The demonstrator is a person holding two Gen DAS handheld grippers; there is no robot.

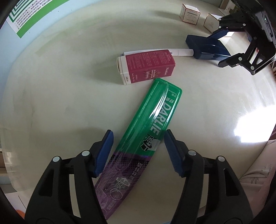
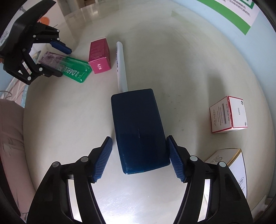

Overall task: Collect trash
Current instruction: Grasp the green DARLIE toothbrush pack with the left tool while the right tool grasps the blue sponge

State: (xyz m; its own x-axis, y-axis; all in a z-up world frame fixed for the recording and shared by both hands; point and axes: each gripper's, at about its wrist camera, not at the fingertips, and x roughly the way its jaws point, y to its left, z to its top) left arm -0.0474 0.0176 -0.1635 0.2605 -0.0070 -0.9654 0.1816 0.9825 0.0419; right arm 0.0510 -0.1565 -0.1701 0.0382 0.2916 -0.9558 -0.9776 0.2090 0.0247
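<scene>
A long green and purple Darlie blister pack lies flat on the pale round table. My left gripper points down over it, with a blue pad on each side of the pack and a thin gap at each pad. A dark blue flat box lies between the pads of my right gripper. The right pad is at its edge and a narrow gap shows at the left pad. The right wrist view also shows the left gripper straddling the pack.
A pink carton lies just beyond the pack. A white tube runs from the pink carton to the blue box. A red-trimmed white box and a gold-edged box stand to the right. A green-and-white poster is on the wall.
</scene>
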